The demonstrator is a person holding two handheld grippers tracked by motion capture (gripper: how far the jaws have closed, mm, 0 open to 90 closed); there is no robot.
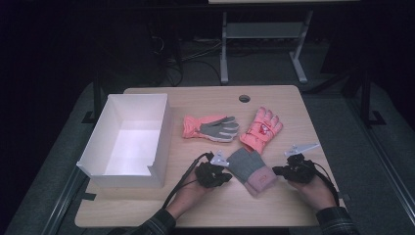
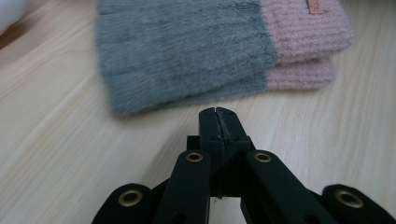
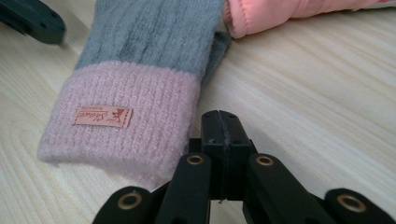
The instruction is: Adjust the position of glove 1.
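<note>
Dark room around me, cables and a stand's legs on the floor beyond; light wooden surface (image 1: 288,205) in front, with a round grommet hole (image 1: 244,98) at its far edge. Largest item on it: white open box (image 1: 162,131) at my left, nothing in it that I can see, near wall notched at one corner; I judge it the place where the gloves are meant to go, which would explain why it stands open and within reach of my left hand. Behind the work, two coral gloves: one palm-up showing its grey grip face (image 1: 209,128), the other back-up with a printed patch (image 1: 261,129), its cuff just beside the grey pair. Nearest me, between my two hands, lies the grey-and-pink knitted glove pair (image 1: 252,170), stacked one on the other, pink ribbed cuffs toward my right, a small stitched label (image 3: 102,116) on the upper cuff. Left tongs (image 2: 218,113) clenched on nothing, tips resting just short of the grey fuzzy end, apart from it. Right tongs (image 3: 221,116) likewise clenched and empty, just beside the pink cuff, not touching as far as I can tell. Both approach from opposite ends, which I read as lining up to lift the stack together. Judgement: each must release before gripping; pinching the top layer alone could split the pair.
</note>
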